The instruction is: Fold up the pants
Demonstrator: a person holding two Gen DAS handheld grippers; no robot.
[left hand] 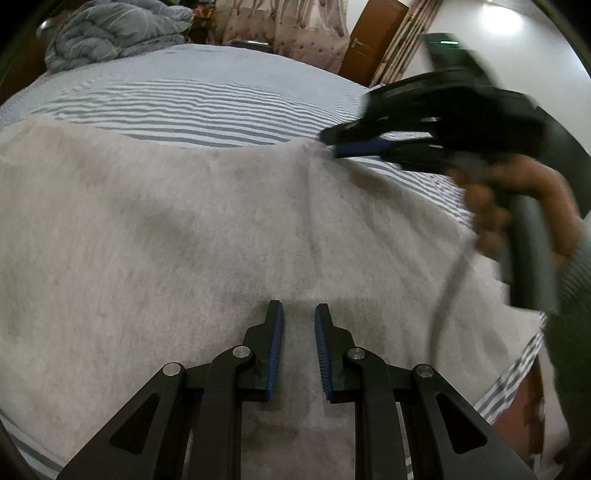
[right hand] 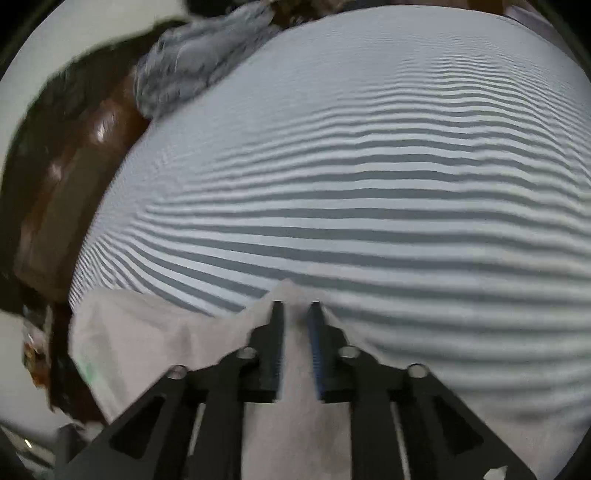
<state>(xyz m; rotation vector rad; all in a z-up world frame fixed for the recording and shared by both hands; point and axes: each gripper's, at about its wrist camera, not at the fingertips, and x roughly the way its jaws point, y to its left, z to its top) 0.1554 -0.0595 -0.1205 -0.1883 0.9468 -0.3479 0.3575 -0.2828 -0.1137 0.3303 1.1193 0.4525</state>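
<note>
The pants (left hand: 184,229) are pale grey-white fleece, spread flat over the striped bed. My left gripper (left hand: 298,308) hovers low over their near middle, jaws a little apart and holding nothing. My right gripper (left hand: 334,146) reaches in from the right at the far edge of the pants and pinches that edge. In the right wrist view the right gripper (right hand: 297,306) has a peak of the pants fabric (right hand: 295,369) running between its fingers and lifted off the bed.
The bed (right hand: 369,184) has a grey-and-white striped sheet. A rumpled blue-grey quilt (left hand: 110,33) lies at the far left corner. A brown wooden headboard (right hand: 74,177) runs along the bed's left side. A wooden door (left hand: 373,37) and curtains stand behind.
</note>
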